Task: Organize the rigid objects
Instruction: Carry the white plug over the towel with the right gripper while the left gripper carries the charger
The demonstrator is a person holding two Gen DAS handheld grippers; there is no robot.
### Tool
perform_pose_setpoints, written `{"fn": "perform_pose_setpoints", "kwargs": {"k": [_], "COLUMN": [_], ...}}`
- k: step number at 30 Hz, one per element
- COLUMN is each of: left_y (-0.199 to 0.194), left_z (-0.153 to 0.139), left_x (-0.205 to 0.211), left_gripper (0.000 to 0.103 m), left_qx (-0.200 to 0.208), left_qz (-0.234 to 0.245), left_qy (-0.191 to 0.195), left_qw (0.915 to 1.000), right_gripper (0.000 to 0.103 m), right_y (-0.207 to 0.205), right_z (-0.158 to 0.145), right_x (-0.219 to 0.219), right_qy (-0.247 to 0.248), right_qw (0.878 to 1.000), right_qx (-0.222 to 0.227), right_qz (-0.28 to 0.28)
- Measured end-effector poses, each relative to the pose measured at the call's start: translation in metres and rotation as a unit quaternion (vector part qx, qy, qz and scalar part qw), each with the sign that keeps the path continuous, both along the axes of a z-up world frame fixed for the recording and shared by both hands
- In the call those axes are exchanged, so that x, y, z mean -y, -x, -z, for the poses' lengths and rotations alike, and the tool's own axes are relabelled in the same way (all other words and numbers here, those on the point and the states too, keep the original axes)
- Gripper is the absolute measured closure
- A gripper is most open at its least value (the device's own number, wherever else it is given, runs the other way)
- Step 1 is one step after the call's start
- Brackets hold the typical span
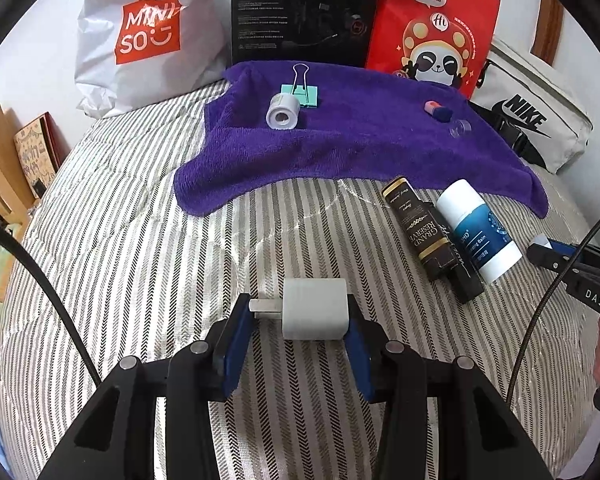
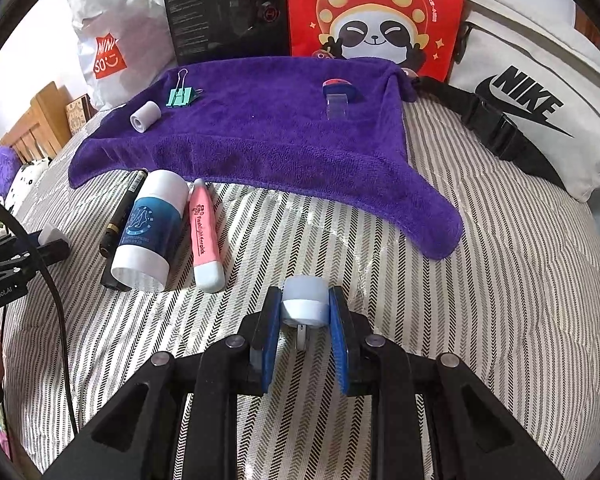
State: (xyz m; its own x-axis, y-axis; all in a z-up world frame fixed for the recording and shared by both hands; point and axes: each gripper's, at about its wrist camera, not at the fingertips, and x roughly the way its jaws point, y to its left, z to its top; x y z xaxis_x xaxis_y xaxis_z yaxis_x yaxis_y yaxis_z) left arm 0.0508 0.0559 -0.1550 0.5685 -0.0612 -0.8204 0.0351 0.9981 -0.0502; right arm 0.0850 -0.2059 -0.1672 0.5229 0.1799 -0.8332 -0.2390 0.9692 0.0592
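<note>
In the left wrist view my left gripper [image 1: 296, 316] is shut on a white charger plug [image 1: 314, 314], prongs against one pad, just above the striped bedspread. My right gripper [image 2: 304, 312] is shut on a small pale blue cylinder [image 2: 303, 300]. Ahead lies a purple towel [image 2: 260, 132] carrying a mint binder clip [image 2: 180, 96], a white tape roll [image 2: 145, 117], a pink-and-blue eraser [image 2: 340, 88] and a clear little tub [image 2: 337, 106]. In front of the towel lie a blue-and-white balm stick [image 2: 150, 232], a pink tube [image 2: 205, 236] and a black box [image 1: 424, 228].
Behind the towel stand a white Miniso bag [image 1: 140, 32], a black carton [image 1: 304, 8] and a red panda bag [image 1: 432, 24]. A white Nike bag [image 2: 540, 104] lies at the right. A wooden headboard [image 2: 40, 120] runs along the left. A cable [image 2: 56, 300] trails from the left gripper.
</note>
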Motion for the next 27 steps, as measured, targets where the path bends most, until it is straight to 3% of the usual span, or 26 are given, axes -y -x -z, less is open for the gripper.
{"fn": "perform_pose_setpoints", "kwargs": {"k": [5,12,27], "left_y": [0.001,-0.002,-0.013], "left_z": [-0.002,-0.008,-0.044], "left_x": [-0.001,-0.004,-0.014], "left_gripper": [0.061,0.061,0.061], "left_qx": [-0.01,-0.027,0.0], "left_qz": [0.0,-0.003,-0.003], "left_qy": [0.01,0.033,0.031], "left_qw": [0.9999,0.9991,0.9995], "right_gripper": [0.079,0.079,0.079], "right_y": [-0.006,-0.009,-0.015], "right_z": [-0.001,-0.004,-0.039], "right_x": [0.009,0.011,0.002], "right_qy": [-0.034,-0.044,-0.048], "right_qw": [0.999,0.999,0.999], "right_qx": [-0.019,-0.031,-0.001], "right_qz": [0.007,0.005,-0.01]}}
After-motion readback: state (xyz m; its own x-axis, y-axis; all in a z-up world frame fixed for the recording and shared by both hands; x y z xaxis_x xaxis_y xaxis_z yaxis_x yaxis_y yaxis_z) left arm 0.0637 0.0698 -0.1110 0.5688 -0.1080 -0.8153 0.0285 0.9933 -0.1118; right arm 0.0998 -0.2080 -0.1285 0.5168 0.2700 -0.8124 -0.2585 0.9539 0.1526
